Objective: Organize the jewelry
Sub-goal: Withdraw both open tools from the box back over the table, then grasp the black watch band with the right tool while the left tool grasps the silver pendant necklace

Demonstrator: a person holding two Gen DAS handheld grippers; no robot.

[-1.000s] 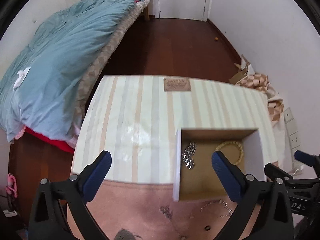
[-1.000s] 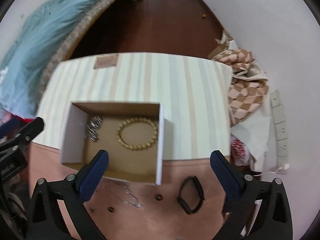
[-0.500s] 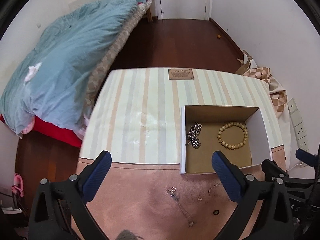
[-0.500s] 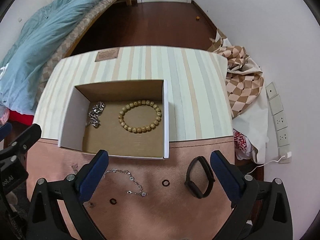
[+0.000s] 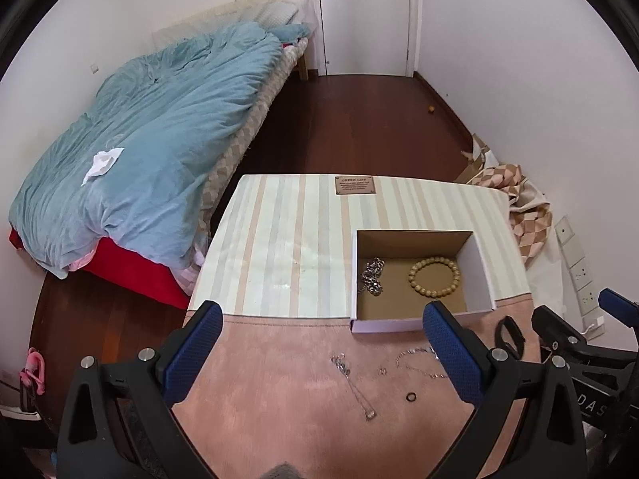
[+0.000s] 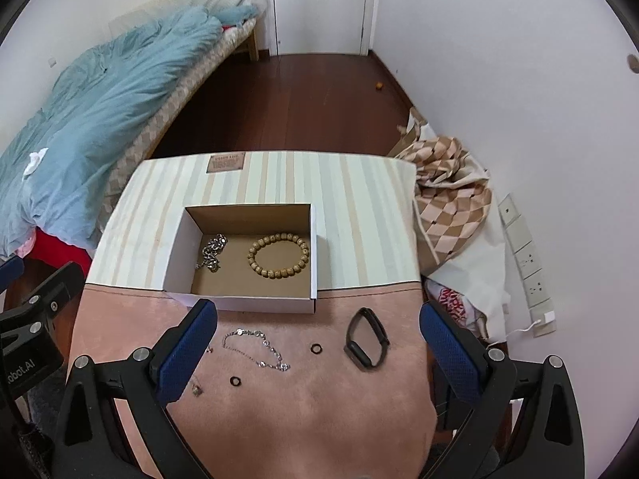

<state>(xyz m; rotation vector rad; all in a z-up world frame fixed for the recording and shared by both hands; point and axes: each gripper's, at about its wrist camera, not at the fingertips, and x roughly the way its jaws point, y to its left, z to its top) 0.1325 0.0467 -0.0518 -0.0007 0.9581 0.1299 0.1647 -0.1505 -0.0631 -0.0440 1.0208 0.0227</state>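
A white cardboard box (image 6: 247, 301) (image 5: 393, 325) stands open on the table. Inside lie a wooden bead bracelet (image 6: 278, 254) (image 5: 434, 275) and a silver chain (image 6: 211, 251) (image 5: 372, 276). On the pink cloth in front lie a thin silver bracelet (image 6: 255, 347) (image 5: 419, 359), a black band (image 6: 365, 338) (image 5: 509, 329), two small black rings (image 6: 316, 347) (image 6: 235, 381) and a thin necklace (image 5: 353, 379). My left gripper (image 5: 319, 349) and right gripper (image 6: 317, 349) are both open and empty, held above the cloth in front of the box.
The table carries a striped cloth (image 6: 351, 203) at the back and a pink cloth (image 6: 303, 407) in front. A bed with a blue duvet (image 5: 151, 139) is to the left. A checkered cloth (image 6: 447, 195) lies at the table's right, by the wall.
Both grippers have pulled back and risen away from the box. More of the pink cloth and the loose jewelry has come into view. Both stayed open.
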